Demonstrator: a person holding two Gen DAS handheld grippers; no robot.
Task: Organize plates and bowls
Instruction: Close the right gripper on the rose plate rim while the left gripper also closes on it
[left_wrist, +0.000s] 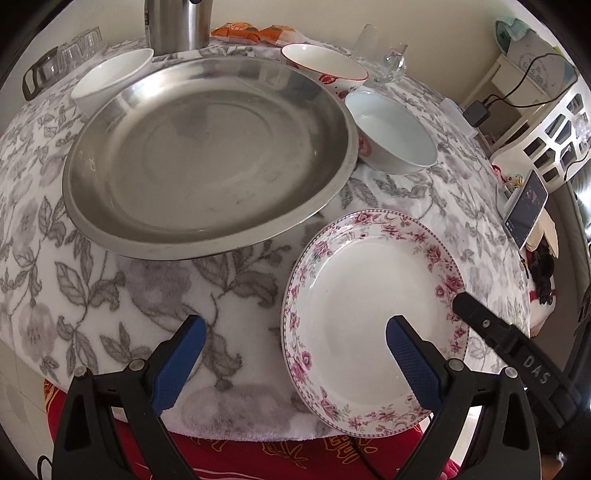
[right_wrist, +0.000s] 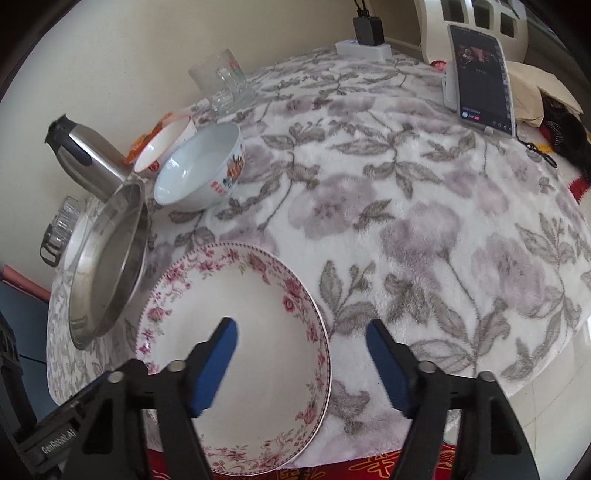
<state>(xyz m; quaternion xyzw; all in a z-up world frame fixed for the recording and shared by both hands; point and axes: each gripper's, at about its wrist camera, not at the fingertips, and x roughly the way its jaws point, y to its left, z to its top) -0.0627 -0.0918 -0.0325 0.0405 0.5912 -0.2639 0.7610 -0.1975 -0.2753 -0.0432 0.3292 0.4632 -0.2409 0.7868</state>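
Both tongs stand wide with nothing between their blue, cross-hatched pads: the left tongs (left_wrist: 295, 354) hover over the fleecy grey-flowered cover of the bench (left_wrist: 229, 295), the right tongs (right_wrist: 301, 360) straddle the right rim of the round glossy floral plate (right_wrist: 240, 354), not touching it. Beyond the left tongs lies a broad, shallow steel tray (left_wrist: 207, 155), dull and lightly scuffed, ringed by a plain white bowl (left_wrist: 110, 77), a red-rimmed bowl (left_wrist: 325, 68) and a pale bowl (left_wrist: 391, 133)
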